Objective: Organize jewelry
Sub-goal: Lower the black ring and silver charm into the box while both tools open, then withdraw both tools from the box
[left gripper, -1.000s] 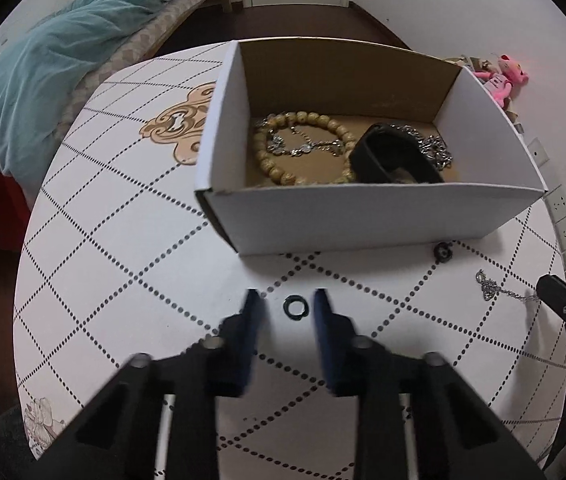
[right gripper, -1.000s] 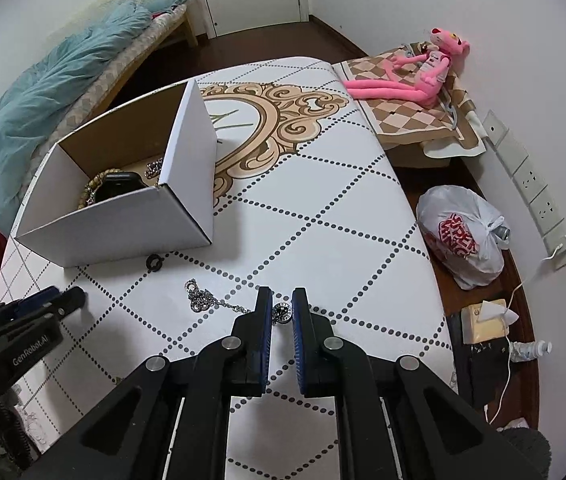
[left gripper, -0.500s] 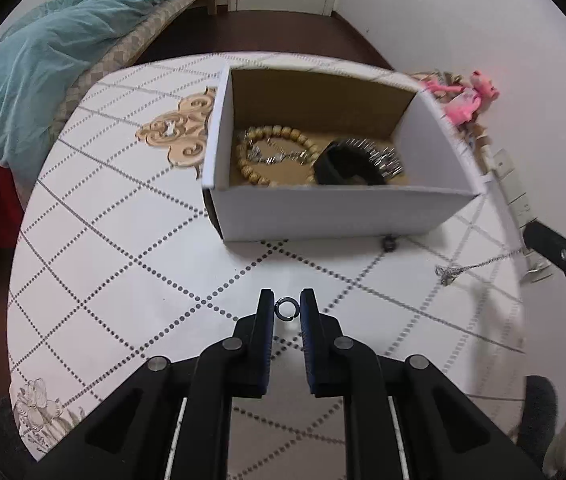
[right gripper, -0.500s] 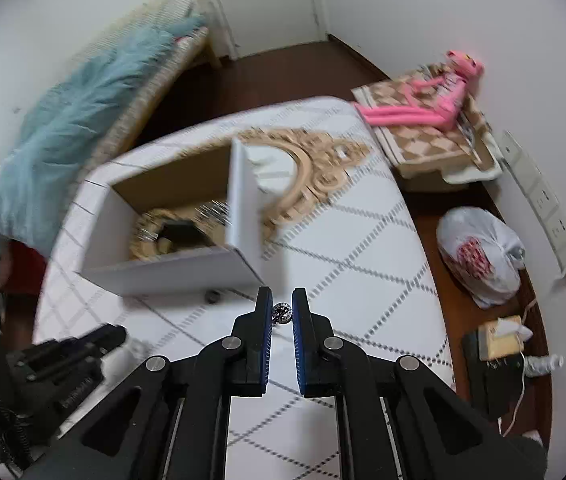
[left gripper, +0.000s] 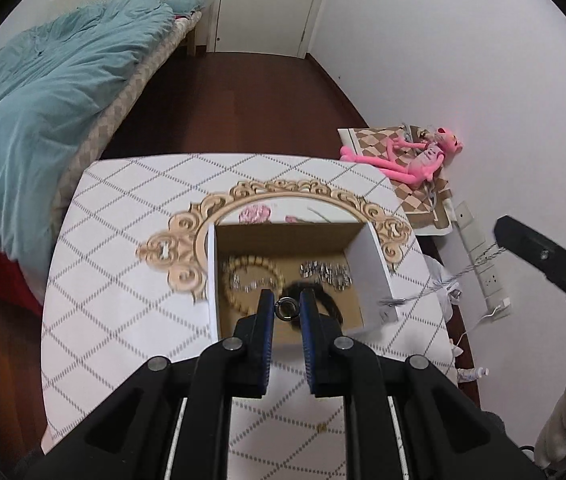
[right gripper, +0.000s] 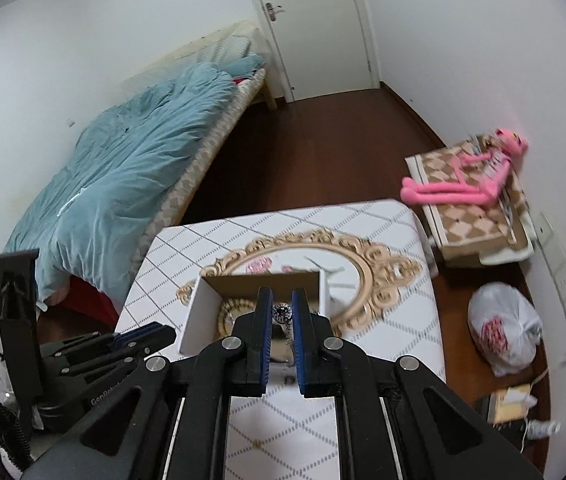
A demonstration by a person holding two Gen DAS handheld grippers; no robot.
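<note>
My left gripper (left gripper: 287,307) is shut on a small dark metal ring (left gripper: 287,307) and holds it in the air above the open white cardboard box (left gripper: 371,256). The box holds a wooden bead bracelet (left gripper: 253,270), a black band (left gripper: 329,300) and silver chains (left gripper: 325,270). My right gripper (right gripper: 281,312) is shut on a silver necklace pendant (right gripper: 281,312), raised above the same box (right gripper: 199,312); its chain (left gripper: 447,278) hangs down at the right of the left wrist view.
The box stands on a white table with a diamond pattern (left gripper: 123,280) and a gold-framed oval mirror (right gripper: 367,276). A bed with a teal duvet (left gripper: 43,112) is at left. A pink plush toy (right gripper: 463,188) lies on a low stand at right, with a white plastic bag (right gripper: 503,324) below.
Both grippers have lifted well off the table with their pieces and moved over the box. The necklace chain now hangs free in the air.
</note>
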